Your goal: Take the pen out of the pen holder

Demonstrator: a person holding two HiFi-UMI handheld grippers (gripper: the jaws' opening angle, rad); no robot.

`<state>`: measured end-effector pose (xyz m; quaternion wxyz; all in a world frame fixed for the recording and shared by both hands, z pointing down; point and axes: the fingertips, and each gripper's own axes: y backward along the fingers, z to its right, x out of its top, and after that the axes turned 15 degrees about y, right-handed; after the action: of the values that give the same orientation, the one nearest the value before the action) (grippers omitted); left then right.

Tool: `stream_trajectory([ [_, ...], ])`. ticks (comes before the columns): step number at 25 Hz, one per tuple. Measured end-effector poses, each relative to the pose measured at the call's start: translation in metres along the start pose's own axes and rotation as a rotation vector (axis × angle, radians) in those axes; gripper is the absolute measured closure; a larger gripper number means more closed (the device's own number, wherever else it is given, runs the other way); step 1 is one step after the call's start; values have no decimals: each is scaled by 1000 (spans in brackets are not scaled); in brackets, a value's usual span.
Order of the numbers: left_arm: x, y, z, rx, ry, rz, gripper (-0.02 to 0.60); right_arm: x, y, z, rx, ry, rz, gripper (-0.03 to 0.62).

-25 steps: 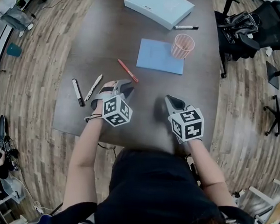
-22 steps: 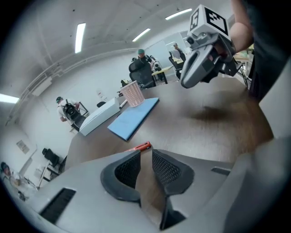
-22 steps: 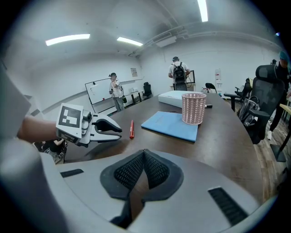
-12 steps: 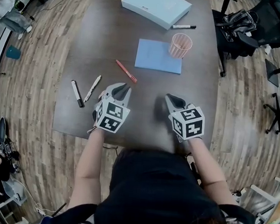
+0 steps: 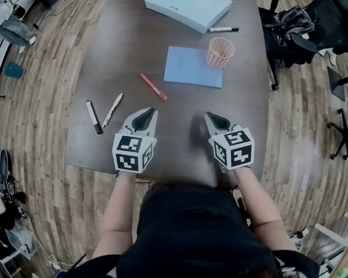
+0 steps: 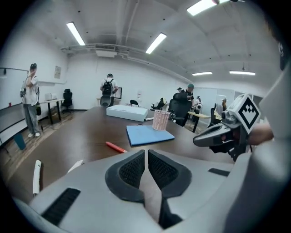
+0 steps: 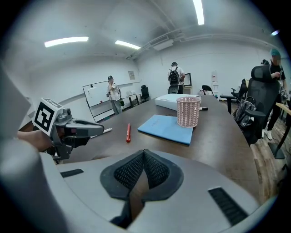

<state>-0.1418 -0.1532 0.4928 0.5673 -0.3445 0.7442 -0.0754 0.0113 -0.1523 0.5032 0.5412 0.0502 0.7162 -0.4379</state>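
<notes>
Claws are empty: left claw (image 6: 146,152) closing, right claw (image 7: 143,152) closed.

Pink pen holder (image 5: 220,52) at blue notebook (image 5: 189,68) far corner — red pen (image 5: 153,87) on table (image 5: 128,40), black marker (image 5: 94,117), white pen (image 5: 112,110) further left.

I read no words, brands or numbers anywhere. The white box (image 5: 187,5) carries a small dark mark, too tiny for me to make out; the marker cubes (image 5: 131,153) show only black-and-white square patterns.
</notes>
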Motion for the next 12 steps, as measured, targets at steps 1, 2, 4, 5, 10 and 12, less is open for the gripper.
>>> stream_trajectory([
  [1, 0, 1, -1, 4, 25, 7, 535, 0, 0, 1, -2, -1, 1, 580],
  [2, -1, 3, -2, 7, 48, 13, 538, 1, 0, 1, -5, -2, 2, 580],
  [4, -3, 6, -3, 6, 87, 19, 541, 1, 1, 1, -9, -2, 5, 580],
  [5, -4, 7, -3, 5, 102, 20, 543, 1, 1, 1, -10, -2, 5, 580],
  [10, -10, 12, -6, 29, 173, 7, 551, 1, 2, 3, -16, -3, 3, 580],
  [12, -16, 14, -7, 41, 196, -9, 552, 1, 2, 3, -17, -5, 5, 580],
])
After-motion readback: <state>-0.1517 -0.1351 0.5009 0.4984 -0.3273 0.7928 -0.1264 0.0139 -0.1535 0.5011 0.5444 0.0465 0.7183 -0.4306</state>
